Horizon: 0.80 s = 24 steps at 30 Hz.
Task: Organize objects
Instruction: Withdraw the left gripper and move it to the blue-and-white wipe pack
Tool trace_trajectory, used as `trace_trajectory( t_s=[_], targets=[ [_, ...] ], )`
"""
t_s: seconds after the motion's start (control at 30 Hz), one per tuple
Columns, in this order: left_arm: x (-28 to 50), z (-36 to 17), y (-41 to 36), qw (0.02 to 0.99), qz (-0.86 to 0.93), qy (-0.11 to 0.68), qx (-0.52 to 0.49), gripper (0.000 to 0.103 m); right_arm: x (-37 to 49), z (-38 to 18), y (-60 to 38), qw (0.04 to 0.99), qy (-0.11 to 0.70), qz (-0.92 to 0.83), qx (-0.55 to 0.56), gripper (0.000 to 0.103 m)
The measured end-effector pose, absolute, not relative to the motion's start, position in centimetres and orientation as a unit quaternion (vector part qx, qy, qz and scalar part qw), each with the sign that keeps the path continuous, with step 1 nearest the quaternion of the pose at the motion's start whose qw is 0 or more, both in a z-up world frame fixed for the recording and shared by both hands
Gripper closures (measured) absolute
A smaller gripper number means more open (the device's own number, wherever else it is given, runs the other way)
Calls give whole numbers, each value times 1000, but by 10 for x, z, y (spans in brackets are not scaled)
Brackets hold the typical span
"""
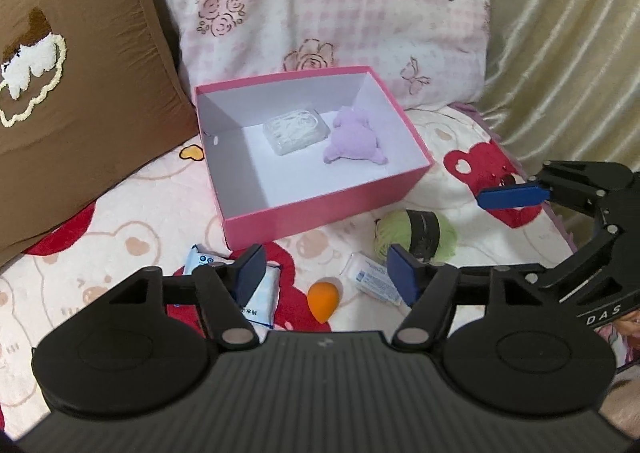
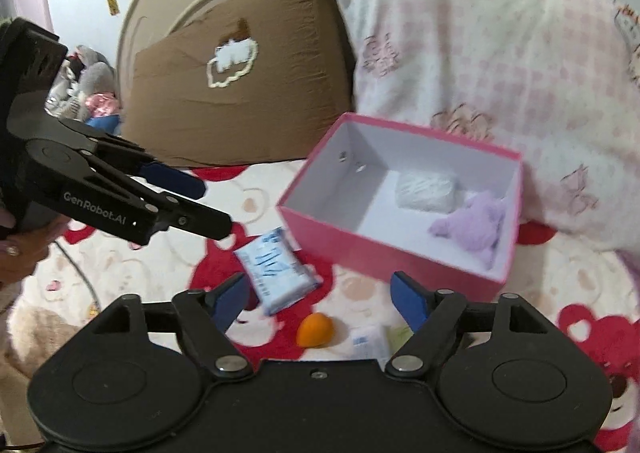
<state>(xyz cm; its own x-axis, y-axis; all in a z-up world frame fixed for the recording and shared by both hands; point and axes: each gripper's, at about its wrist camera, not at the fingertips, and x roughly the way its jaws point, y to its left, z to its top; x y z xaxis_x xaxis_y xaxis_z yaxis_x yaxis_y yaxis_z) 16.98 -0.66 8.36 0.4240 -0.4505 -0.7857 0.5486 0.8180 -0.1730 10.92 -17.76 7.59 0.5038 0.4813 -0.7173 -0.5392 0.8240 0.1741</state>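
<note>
While both tools hang spread and empty, left tool [image 1: 328,273] and right tool [image 2: 320,301] sit just short of the orange sponge [image 1: 323,300] on the bed, pink box [image 1: 320,209] beyond.

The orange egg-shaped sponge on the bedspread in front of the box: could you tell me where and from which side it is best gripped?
Grip the orange sponge across its rounded, wider body rather than the narrow tip, where pads would probably slip off. It lies on its side, free of the tissue packs beside it, so come from above, jaws open to either side of its width. The left gripper looks nearest, open and empty.
</note>
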Motion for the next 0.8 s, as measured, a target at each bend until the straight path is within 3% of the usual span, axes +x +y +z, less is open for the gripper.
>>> trace_trajectory(
  t_s=[0.47,0.8],
  targets=[
    [159,47,17,836,-324,443,16,20,89,50,-137,851,389,343,-81,18],
    [163,19,36,840,-319,438,-6,17,91,26,-111,849,382,353,-95,18]
  ],
)
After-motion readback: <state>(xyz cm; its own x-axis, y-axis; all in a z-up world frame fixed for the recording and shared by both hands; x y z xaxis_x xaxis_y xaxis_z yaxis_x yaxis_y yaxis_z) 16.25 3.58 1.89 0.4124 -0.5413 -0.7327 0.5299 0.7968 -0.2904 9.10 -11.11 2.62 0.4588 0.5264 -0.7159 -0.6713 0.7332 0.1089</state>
